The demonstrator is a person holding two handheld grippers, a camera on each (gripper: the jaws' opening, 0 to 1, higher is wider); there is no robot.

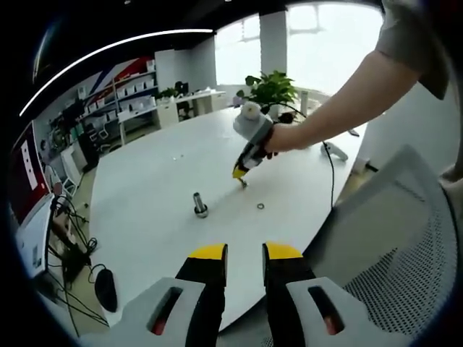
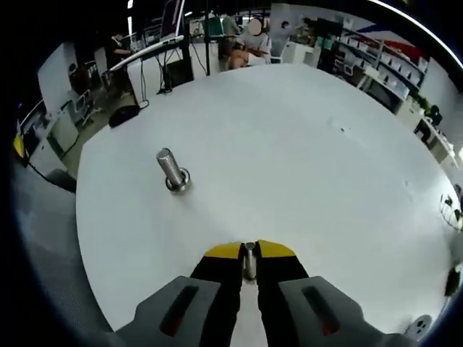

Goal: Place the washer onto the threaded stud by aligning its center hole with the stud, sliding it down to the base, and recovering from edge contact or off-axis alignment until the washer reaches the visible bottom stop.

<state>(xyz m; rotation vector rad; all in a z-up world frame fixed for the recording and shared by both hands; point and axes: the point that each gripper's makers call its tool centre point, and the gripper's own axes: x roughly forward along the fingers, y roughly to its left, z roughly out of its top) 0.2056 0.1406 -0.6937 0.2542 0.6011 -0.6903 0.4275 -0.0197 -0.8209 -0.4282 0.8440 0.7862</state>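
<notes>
My right gripper (image 2: 249,254) pinches a washer (image 2: 249,262) edgewise, stud (image 2: 172,170) ahead-left, nothing between; my left gripper (image 1: 244,254) gapes empty, a spare washer (image 1: 260,206) beyond.

Threaded stud (image 2: 172,170) upright on surface, bare. One washer (image 2: 249,262) edge-on in right tongs; another washer (image 1: 260,206) flat beside stud.

The small ring (image 1: 260,206) on the surface (image 1: 159,217) is too tiny to identify. The stud's (image 2: 172,170) threads are blurred. The washer (image 2: 249,262) shows edge-on, its hole hidden.
</notes>
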